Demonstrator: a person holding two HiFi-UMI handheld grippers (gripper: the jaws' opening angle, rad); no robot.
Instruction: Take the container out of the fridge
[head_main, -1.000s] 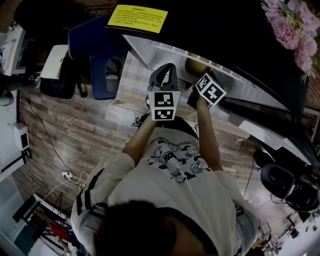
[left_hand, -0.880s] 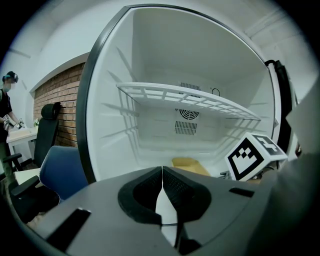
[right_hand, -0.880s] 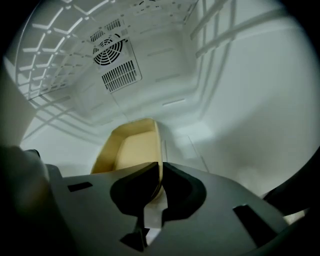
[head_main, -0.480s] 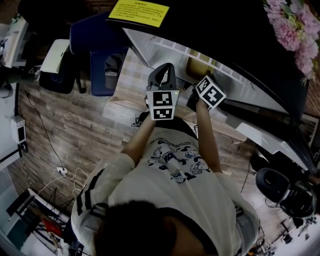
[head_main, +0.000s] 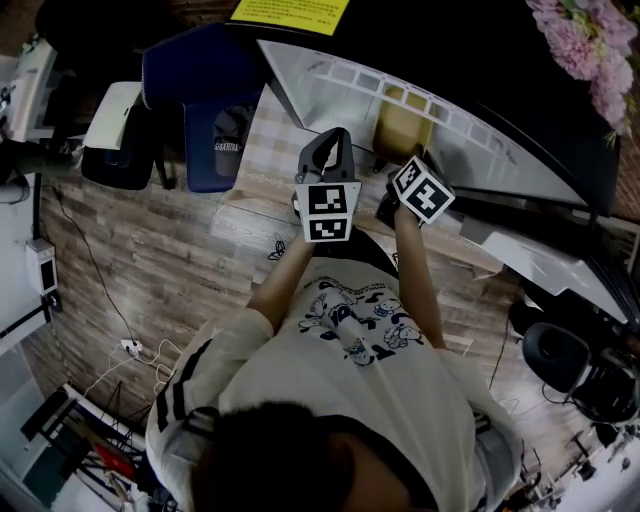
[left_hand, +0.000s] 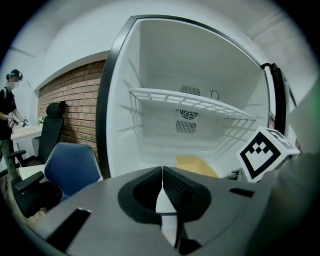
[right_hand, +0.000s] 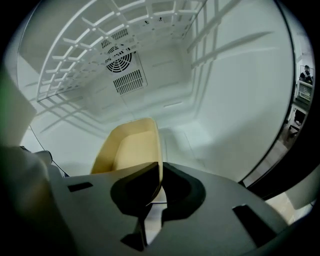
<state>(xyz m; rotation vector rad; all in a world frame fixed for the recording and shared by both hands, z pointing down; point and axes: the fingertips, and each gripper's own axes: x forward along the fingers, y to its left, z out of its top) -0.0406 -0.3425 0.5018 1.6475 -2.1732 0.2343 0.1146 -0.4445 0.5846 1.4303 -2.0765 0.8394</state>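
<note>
— What is the right gripper (right_hand: 159, 176) doing?
— It is pinching the right-hand wall of the container (right_hand: 127, 146), one jaw inside and one outside, at the lower middle of its own view.
— And where is the container sitting?
— It is resting on the white floor of the fridge (right_hand: 235, 90), under the shelf (right_hand: 90, 45) that is filling the upper left of that view. In the head view it is showing as a yellow shape at upper centre, just above the right gripper's cube.
— Is the left gripper (left_hand: 162, 172) holding anything?
— No, its jaws are pressing together with nothing between them. It is hovering in front of the open fridge, just left of the right gripper.
— Anything else around?
— A chair (left_hand: 72, 167) is standing at the lower left of the left gripper view, and a person (left_hand: 7, 115) is standing at the far left edge.
</note>
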